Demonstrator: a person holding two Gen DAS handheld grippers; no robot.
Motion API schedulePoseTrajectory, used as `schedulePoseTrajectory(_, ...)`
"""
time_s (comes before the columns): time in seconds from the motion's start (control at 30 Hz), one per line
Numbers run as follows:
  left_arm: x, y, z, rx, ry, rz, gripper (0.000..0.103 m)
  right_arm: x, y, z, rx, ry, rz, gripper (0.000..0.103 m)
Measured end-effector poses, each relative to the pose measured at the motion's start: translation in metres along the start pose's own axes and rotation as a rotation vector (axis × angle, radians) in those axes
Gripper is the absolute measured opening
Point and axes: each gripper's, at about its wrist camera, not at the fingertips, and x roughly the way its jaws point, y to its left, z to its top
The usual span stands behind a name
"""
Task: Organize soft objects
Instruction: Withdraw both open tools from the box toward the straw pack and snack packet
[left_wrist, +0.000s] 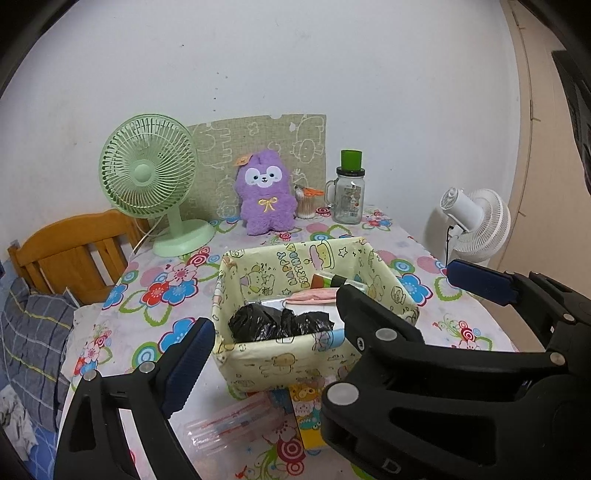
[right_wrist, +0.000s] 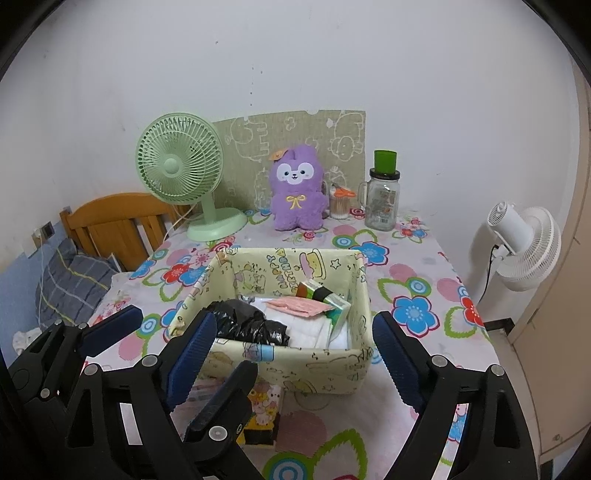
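At the back of the table (left_wrist: 147, 325), from the left: green fan (left_wrist: 147, 173), then plush (left_wrist: 266, 195) upright against a mat, then jar (left_wrist: 349, 199). Nearer, mid-table, box (left_wrist: 280, 362), holding a crumpled black bag (left_wrist: 280, 323) at its left and a pink cloth (left_wrist: 314, 297) to the right of that.

Probably feather-light, all three. Plush squashy and grippy, best pinched across the belly or an arm. Bag thin, slick, likely to slip unless taken by a bunched fold. Cloth limp, best taken at an edge.

Left gripper (left_wrist: 295, 363) spread wide, nothing between the pads, low before the box's near wall. Right gripper (right_wrist: 293, 358) likewise wide apart and empty, that wall seen between its fingers but untouched.

Readable: "HAPPY BIRTHDAY", upside down on the box's inner far wall. Jar label and plush tag too small to make out.
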Motion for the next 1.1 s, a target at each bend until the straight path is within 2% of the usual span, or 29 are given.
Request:
schedulePoseTrajectory(0.27, -0.012, -0.001, -0.01, 0.0, -0.004, 0.003, 0.096, -0.013, 0.003, -0.011, -0.002, -0.01, 0.008, 0.096)
schedulePoseTrajectory(0.57, -0.023, 0.001, -0.022, -0.002, -0.001, 0.015, 0.103, -0.026, 0.006, -0.024, -0.005, -0.016, 0.017, 0.101)
schedulePoseTrajectory(1.1, -0.029, 0.007, -0.045, -0.005, 0.012, 0.007, 0.103, -0.032, 0.017, -0.047, -0.016, -0.004, 0.014, 0.102)
